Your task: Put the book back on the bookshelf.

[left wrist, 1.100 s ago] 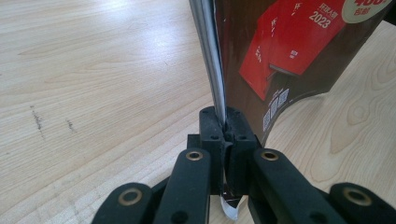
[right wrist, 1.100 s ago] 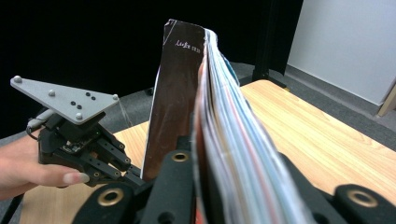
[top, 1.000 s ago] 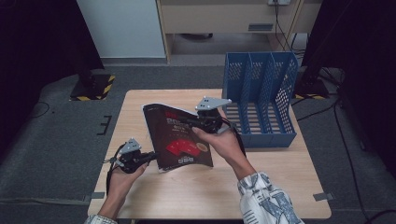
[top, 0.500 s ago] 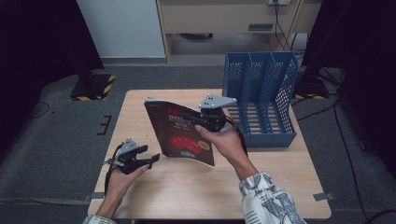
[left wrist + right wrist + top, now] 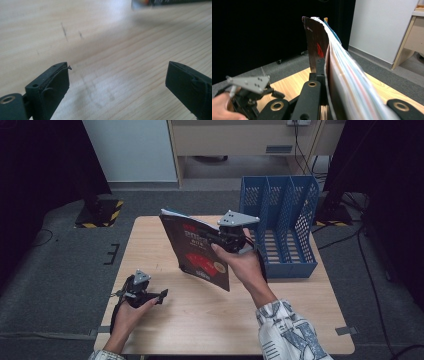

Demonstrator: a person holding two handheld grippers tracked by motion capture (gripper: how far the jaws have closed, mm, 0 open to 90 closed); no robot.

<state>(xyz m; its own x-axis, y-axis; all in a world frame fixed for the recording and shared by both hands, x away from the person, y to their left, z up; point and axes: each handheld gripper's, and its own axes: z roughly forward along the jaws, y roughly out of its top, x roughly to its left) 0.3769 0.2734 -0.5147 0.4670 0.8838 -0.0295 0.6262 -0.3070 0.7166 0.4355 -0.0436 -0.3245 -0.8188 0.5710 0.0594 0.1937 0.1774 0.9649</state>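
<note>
Above the middle of the pale wooden table (image 5: 200, 320), the right gripper (image 5: 220, 239) is clamped on the edge of a thick magazine with a dark glossy cover and red print (image 5: 197, 251) and holds it upright in the air, just beside the blue perforated plastic file rack with three slots (image 5: 280, 227). The left gripper (image 5: 161, 296) sits low over the table near its front left; its jaws have just been opening and now stand wide with nothing between them. The hand-over seems finished, so the step in hand is carrying. The next move probably calls for aligning the magazine with one slot and lowering it straight, without bending the pages.
</note>
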